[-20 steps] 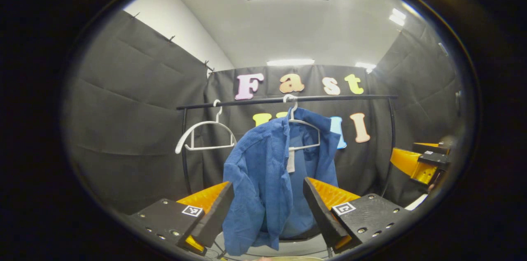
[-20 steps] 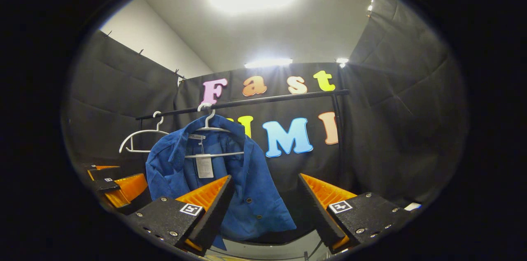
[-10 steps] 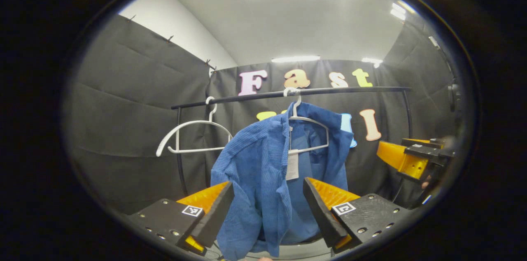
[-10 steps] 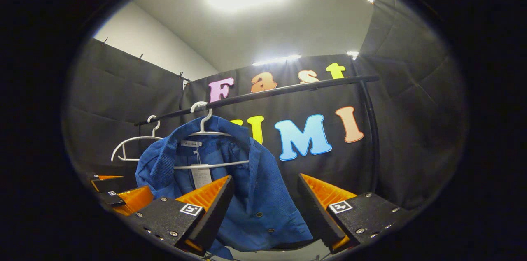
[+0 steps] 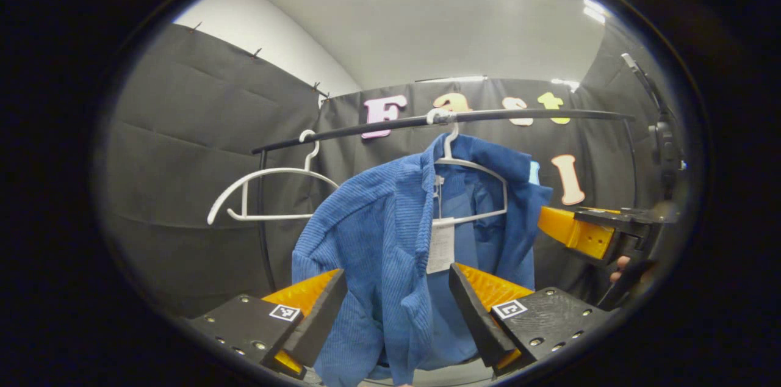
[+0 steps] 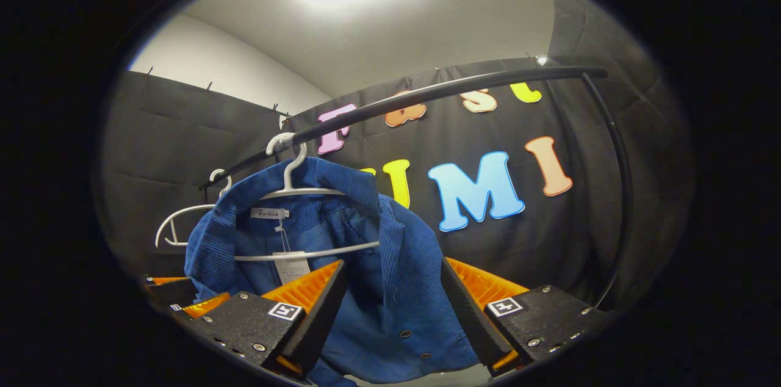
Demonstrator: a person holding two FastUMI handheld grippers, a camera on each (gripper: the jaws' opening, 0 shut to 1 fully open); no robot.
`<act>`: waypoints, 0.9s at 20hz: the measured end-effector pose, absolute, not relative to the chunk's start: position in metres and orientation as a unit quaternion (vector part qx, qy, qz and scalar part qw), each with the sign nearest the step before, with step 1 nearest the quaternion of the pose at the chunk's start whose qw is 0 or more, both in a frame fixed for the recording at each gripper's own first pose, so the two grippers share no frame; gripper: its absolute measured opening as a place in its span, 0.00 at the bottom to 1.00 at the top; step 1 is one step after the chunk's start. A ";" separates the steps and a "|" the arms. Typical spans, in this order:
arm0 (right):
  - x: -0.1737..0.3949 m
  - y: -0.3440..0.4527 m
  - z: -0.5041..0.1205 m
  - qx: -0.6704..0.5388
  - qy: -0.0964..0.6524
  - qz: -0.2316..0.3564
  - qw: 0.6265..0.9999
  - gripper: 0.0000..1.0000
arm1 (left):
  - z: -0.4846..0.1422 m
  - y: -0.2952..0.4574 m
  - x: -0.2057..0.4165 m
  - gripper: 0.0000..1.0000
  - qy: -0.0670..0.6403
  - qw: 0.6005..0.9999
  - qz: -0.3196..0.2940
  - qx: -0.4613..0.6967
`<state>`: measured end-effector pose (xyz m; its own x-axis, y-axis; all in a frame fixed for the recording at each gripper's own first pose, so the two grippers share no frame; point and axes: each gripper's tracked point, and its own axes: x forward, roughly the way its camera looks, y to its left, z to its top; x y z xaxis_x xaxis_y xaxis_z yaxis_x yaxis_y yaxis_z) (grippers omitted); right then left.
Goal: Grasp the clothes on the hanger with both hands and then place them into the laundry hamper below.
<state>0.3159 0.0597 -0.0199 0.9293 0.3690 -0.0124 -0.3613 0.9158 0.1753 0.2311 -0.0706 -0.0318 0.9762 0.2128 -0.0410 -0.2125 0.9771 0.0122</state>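
So, both grippers up at the blue jacket (image 5: 390,253)

Jacket hangs on a white hanger (image 5: 470,191) from the black rail (image 5: 518,115); left gripper (image 5: 396,307) and right gripper (image 6: 390,307) both spread wide, fabric between their fingers, nothing clamped.

My L tool (image 5: 396,307) & R tool (image 6: 390,307) both held w/ jaws wide apart; R hand (image 5: 621,265) prob. gripping its handle.
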 end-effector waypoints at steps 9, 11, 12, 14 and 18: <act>0.375 0.086 -0.064 0.089 0.074 0.186 0.976 0.84 | -0.066 -0.059 0.256 1.00 0.058 0.988 0.140 -0.001; 0.381 0.090 -0.073 0.084 0.082 0.190 0.975 0.74 | -0.071 -0.060 0.261 0.97 0.063 0.988 0.141 -0.002; 0.383 0.091 -0.074 0.082 0.081 0.191 0.975 0.65 | -0.072 -0.059 0.263 1.00 0.064 0.988 0.143 0.001; 0.385 0.091 -0.075 0.079 0.078 0.189 0.976 0.45 | -0.073 -0.057 0.266 0.88 0.064 0.987 0.150 0.008; 0.382 0.093 -0.060 0.068 0.045 0.193 0.978 0.05 | -0.082 -0.060 0.269 0.57 0.084 0.987 0.135 0.011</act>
